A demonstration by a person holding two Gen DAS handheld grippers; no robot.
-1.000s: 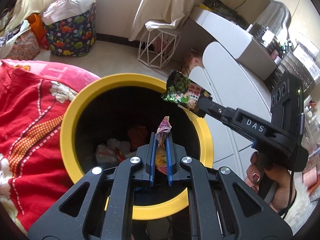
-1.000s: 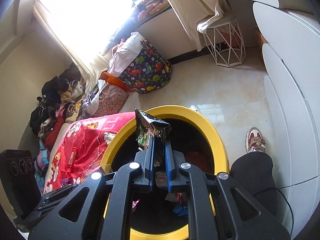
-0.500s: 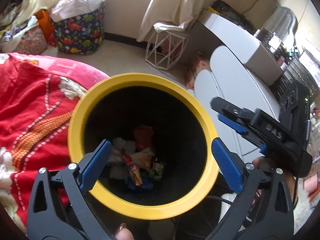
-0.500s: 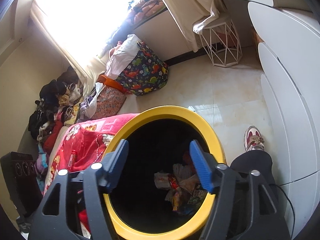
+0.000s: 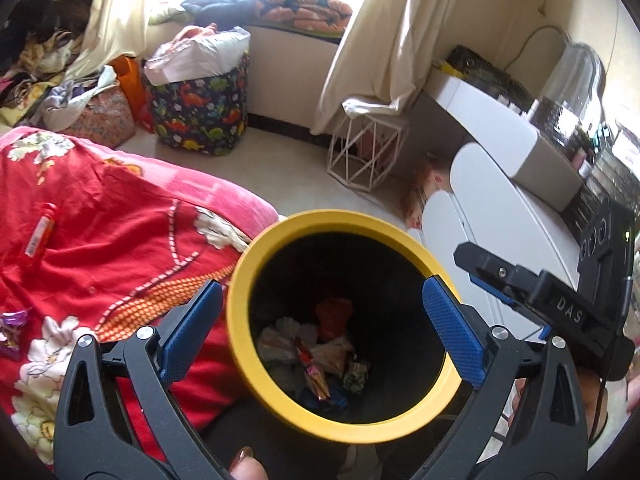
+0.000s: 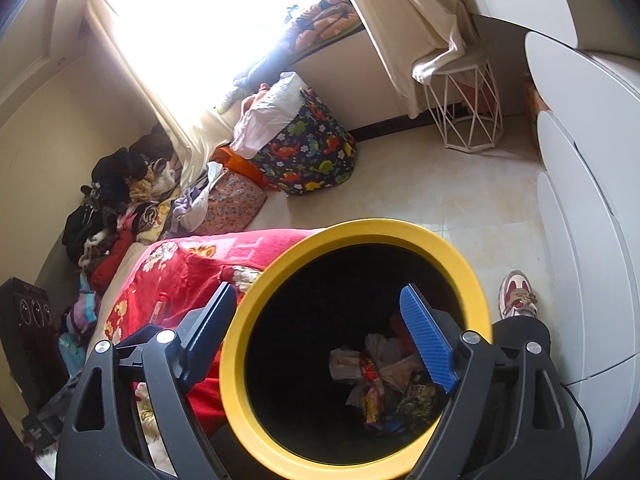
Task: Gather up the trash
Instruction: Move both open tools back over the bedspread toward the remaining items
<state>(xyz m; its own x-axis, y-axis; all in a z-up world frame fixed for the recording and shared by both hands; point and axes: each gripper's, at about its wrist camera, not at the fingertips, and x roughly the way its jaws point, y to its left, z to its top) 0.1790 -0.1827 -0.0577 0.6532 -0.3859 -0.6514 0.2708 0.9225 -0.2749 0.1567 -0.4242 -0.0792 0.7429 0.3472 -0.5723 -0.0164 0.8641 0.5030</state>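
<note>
The bed, covered by a red floral blanket (image 5: 100, 240), occupies the left of both views. A white rounded cabinet (image 6: 580, 208) stands along the right. A dark fabric basket printed with dinosaurs (image 5: 200, 116) and a white wire-frame stool (image 5: 366, 156) stand on the pale tiled floor by the window wall. A round black bin with a yellow rim (image 5: 288, 396) stands just beside the bed. Crumpled snack wrappers (image 6: 376, 380) lie at the bottom of the bin. The left claw (image 5: 320, 336) is released, its blue pads (image 5: 192, 328) spread wide over the bin, nothing between them. The right claw (image 6: 320, 340) is above the same bin, its jaws opening and empty. A purple foil wrapper (image 5: 12, 328) lies on the blanket at the left edge.
</note>
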